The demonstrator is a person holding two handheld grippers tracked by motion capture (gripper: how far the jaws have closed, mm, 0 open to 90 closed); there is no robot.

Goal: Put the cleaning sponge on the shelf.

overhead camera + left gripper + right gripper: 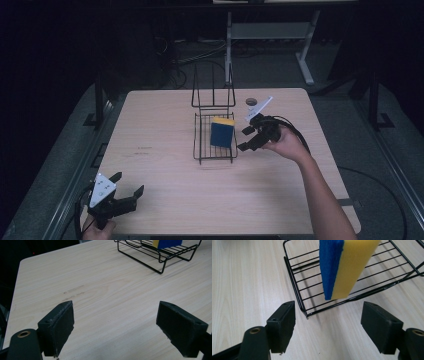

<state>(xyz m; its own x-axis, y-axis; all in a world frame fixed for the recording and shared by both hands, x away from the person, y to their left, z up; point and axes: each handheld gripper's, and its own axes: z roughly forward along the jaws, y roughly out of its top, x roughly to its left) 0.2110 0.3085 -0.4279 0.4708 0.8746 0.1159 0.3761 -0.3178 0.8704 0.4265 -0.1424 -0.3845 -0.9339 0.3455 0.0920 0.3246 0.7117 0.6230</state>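
One blue-and-yellow sponge (345, 267) stands on edge in the black wire rack (297, 287), just ahead of the right gripper (328, 322) and slightly to its right; long axis runs up and away from the jaws; right gripper wide open, nothing between the pads, tips just short of the rack's near corner; right hand (287, 145) clearly nearer; left gripper (115, 325) also open and empty, well apart over bare table (100, 290); count: one sponge, one rack, two grippers.
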